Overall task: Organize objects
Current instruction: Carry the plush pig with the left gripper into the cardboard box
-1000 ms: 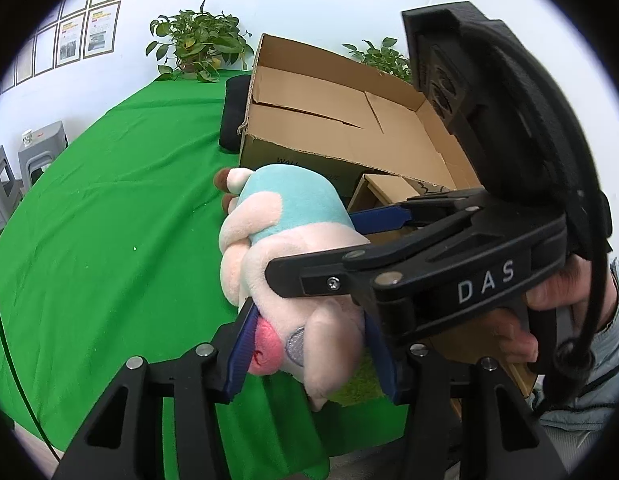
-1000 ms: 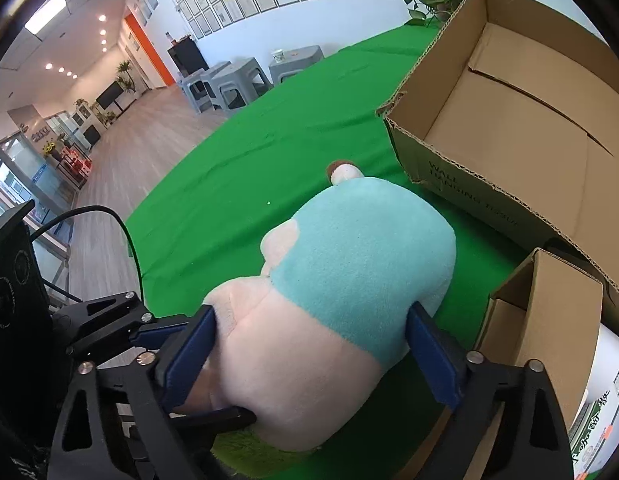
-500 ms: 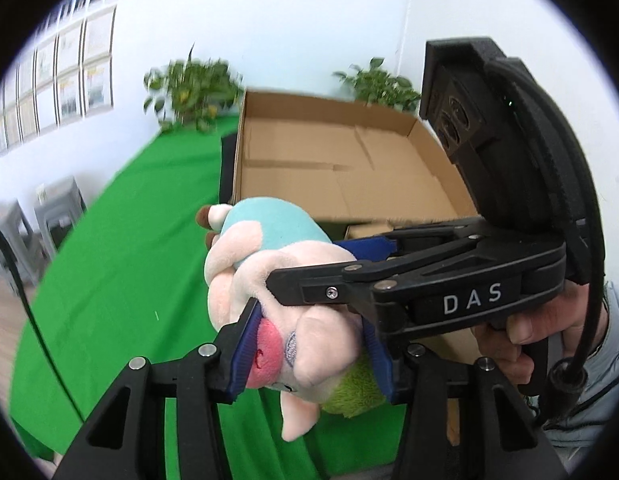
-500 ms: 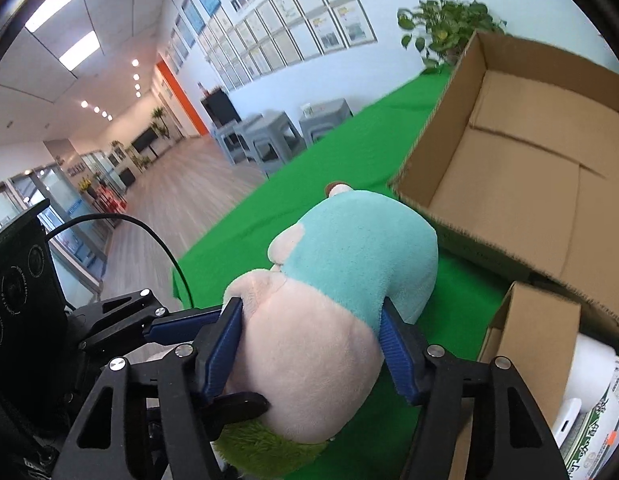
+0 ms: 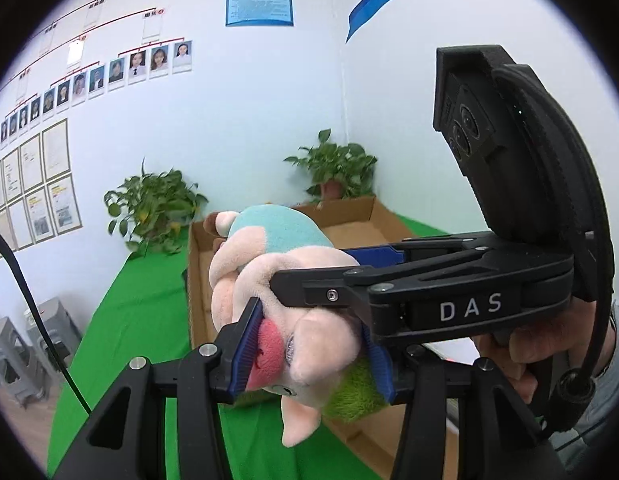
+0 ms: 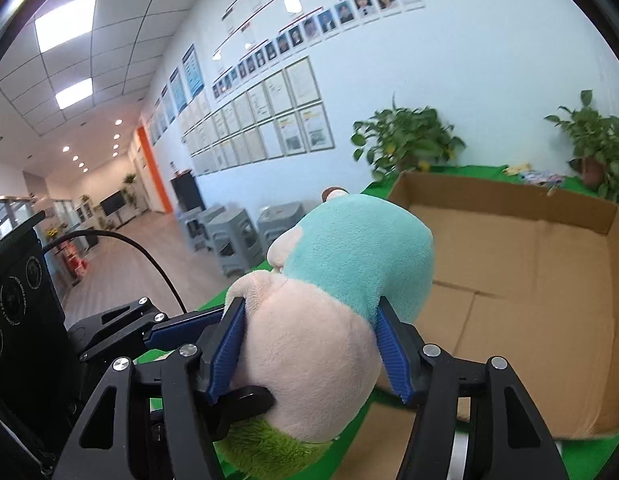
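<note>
both jaws clamp the plush toy (image 6: 329, 320); lifted off the cloth since a second ago, probably clear, cardboard box (image 6: 549, 300) beyond the tips.

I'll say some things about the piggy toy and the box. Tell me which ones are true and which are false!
1. Both grippers squeeze the plush pig. True: the left gripper and the right gripper each clamp it.
2. The cardboard box is full of toys. False: it looks empty.
3. The pig wears a teal top. True.
4. The table cover is red. False: it is green.
</note>
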Demonstrator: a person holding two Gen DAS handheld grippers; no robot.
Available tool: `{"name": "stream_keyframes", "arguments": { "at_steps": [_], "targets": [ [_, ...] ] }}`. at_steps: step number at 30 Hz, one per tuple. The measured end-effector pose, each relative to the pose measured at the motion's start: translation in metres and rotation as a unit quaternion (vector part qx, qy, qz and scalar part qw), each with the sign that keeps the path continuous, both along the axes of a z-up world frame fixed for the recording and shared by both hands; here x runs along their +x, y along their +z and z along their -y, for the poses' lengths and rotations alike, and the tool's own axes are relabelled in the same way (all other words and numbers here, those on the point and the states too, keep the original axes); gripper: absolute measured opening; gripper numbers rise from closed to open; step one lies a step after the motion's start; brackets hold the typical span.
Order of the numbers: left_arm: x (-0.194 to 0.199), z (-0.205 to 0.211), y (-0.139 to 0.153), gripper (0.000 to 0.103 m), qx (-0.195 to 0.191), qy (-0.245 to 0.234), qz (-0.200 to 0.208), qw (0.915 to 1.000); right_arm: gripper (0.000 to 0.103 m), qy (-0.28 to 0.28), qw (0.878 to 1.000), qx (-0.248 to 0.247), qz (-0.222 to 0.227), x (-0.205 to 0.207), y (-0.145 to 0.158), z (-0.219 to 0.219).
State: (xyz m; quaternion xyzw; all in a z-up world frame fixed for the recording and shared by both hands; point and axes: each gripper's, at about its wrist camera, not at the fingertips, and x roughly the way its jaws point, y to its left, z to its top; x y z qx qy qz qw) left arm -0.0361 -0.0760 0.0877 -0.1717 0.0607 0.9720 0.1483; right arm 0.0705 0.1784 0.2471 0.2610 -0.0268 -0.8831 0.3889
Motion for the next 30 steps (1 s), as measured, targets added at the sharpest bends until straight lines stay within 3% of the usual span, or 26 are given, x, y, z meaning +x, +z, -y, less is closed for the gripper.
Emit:
{"name": "stream_keyframes", "arguments": {
  "at_steps": [7, 12, 18, 24, 30],
  "targets": [
    [-0.033, 0.010, -0.003, 0.048, 0.024, -0.018, -0.029, 0.9991, 0.059, -0.030, 0.999, 0.015, -0.022, -0.040, 0.022, -0.009],
    [-0.058, 0.017, -0.017, 0.048, 0.034, -0.012, -0.020, 0.9992, 0.059, -0.032, 0.999, 0.028, -0.010, -0.097, 0.009, 0.021],
    [-0.089, 0.037, -0.047, 0.048, 0.049, 0.005, 0.009, 0.9987, 0.059, -0.021, 0.999, 0.035, 0.020, -0.156, -0.048, 0.062],
    [-0.101, 0.055, -0.081, 0.048, 0.073, 0.029, 0.062, 0.9950, 0.060, -0.011, 0.997, 0.049, 0.064, -0.198, -0.108, 0.098],
    [-0.094, 0.063, -0.100, 0.048, 0.092, 0.050, 0.084, 0.9909, 0.076, -0.003, 0.992, 0.044, 0.120, -0.207, -0.146, 0.102]
  ]
}}
